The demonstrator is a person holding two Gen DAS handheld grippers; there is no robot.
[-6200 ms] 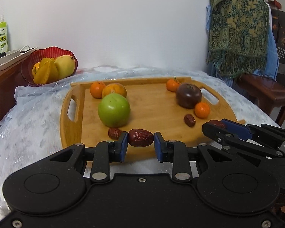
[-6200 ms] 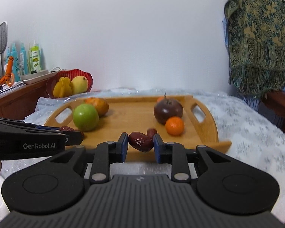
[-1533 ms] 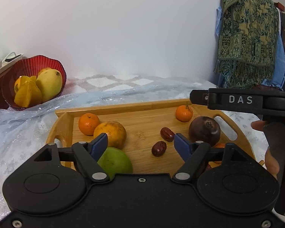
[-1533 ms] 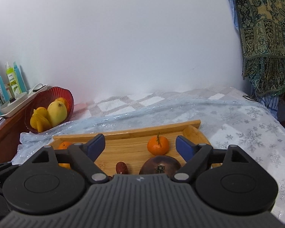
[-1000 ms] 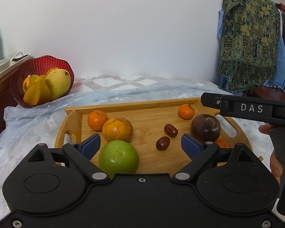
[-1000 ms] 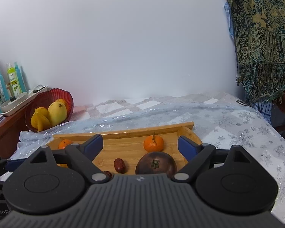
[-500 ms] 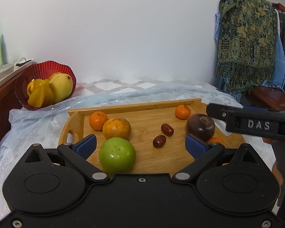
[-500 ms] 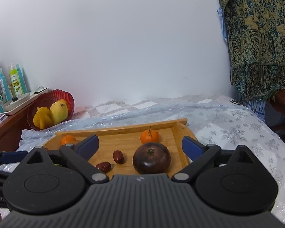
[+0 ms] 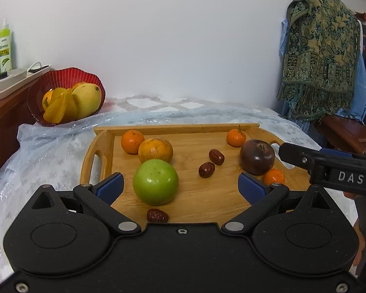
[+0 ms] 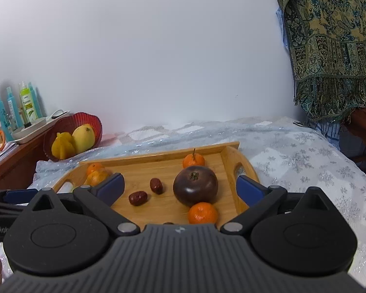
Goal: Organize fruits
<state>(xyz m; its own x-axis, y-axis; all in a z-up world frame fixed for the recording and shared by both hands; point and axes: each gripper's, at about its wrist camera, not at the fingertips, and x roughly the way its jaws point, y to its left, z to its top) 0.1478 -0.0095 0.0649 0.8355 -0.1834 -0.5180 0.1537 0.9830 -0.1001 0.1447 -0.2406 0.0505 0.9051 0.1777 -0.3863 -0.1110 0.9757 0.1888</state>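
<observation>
A wooden tray [image 9: 217,196] holds a green apple [image 9: 155,182], a large orange [image 9: 155,150], a small orange [image 9: 132,141], a dark purple fruit [image 9: 257,156], two tangerines [image 9: 236,137] [image 9: 274,177] and three red dates [image 9: 206,169] [image 9: 216,156] [image 9: 157,215]. My left gripper [image 9: 180,188] is open and empty, over the tray's near edge, the apple between its fingers. My right gripper [image 10: 180,186] is open and empty, just before the purple fruit [image 10: 195,188] and a tangerine [image 10: 202,212]. It shows from the side in the left wrist view [image 9: 329,171].
A red bowl [image 9: 66,80] with a mango and yellow fruit stands at the back left by a wooden side table with bottles [image 10: 28,102]. A patterned cloth [image 9: 322,48] hangs at the right. The tray lies on a plastic-covered cloth [image 10: 305,156].
Both grippers let go of their dates and now stand wide open. Both have drawn back and lowered, so more of the tray shows. Two dates lie in the tray's middle.
</observation>
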